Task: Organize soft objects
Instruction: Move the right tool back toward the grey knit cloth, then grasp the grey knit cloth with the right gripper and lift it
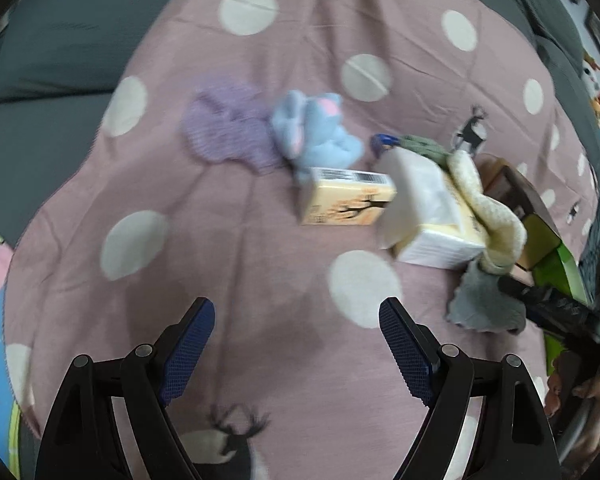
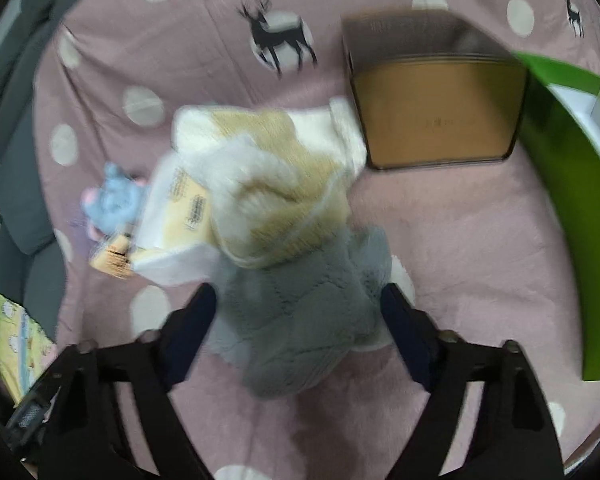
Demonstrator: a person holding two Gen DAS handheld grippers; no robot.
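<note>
The right hand-held gripper was seen spread wide around a grey plush cloth, its fingers flanking it without clear pressure. The left hand-held gripper was held wide and empty above the pink dotted bedsheet. A cream towel was draped over a tissue pack, near a brown box.

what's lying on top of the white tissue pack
A cream knitted cloth is draped over the white tissue pack, with a loose tissue sticking up from it. The pack's top under the cloth is covered, so anything beneath cannot be seen.
</note>
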